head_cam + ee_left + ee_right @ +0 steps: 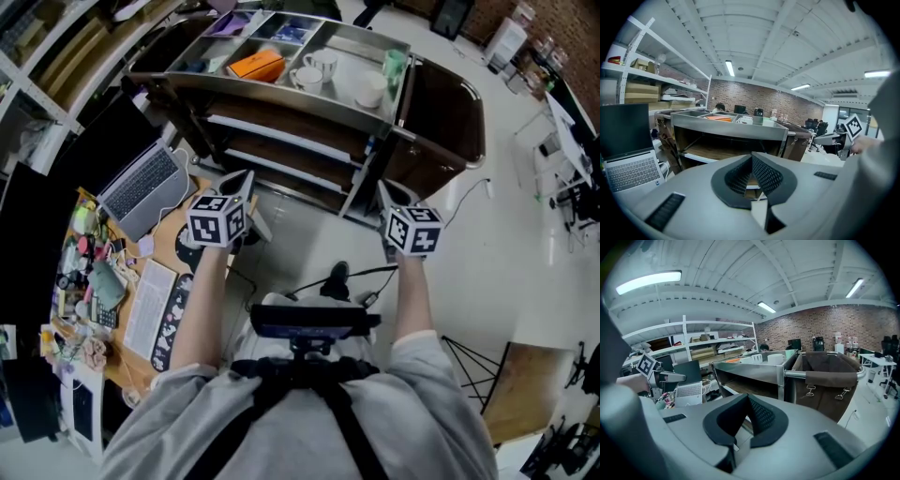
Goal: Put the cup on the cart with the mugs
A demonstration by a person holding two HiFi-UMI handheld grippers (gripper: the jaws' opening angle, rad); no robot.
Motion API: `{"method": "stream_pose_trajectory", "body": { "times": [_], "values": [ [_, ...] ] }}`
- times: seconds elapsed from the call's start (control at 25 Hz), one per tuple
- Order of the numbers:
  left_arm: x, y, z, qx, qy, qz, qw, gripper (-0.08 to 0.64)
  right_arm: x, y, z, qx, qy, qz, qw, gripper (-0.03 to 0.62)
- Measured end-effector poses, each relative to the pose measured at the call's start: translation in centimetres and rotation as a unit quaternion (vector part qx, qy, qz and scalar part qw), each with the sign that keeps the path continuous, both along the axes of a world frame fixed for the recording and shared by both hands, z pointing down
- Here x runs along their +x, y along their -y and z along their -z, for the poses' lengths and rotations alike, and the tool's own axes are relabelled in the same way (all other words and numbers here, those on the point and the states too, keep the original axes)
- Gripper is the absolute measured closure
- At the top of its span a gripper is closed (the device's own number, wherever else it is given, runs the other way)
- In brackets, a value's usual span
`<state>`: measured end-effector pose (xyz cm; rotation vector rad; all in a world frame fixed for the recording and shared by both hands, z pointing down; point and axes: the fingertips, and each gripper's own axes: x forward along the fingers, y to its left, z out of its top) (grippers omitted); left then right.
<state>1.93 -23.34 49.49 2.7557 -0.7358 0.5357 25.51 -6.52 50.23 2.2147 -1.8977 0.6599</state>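
2 white mugs point(320, 63) in cart point(281, 98) top tray

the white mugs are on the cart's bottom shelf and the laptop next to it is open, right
Not quite: the white mugs sit in the top tray of the cart, not on its bottom shelf, as the head view shows. The laptop next to it is open.

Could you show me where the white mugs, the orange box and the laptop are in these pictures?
white mugs point(322, 63): head view, on the body of the farther mug.
orange box point(255, 66): head view, on its top face.
laptop point(142, 181): head view, on its keyboard.
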Motion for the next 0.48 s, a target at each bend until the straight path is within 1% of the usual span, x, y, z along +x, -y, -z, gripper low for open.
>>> {"method": "stream_pose_trajectory", "body": {
  "times": [0.2, 0.48],
  "values": [
    [-0.8, -0.5, -0.3, -0.001, -0.002, -0.005, 1.0000, 0.557, -0.8, 0.1, 0.2, 0.005, -0.003, -0.002, 1.000, 0.597],
    [-1.5, -0.2, -0.7, -0.003, 0.004, -0.009, 0.9999, 0.557, -1.5, 0.8, -0.4, 0.000, 0.000, 0.000, 1.000, 0.597]
  ]
}}
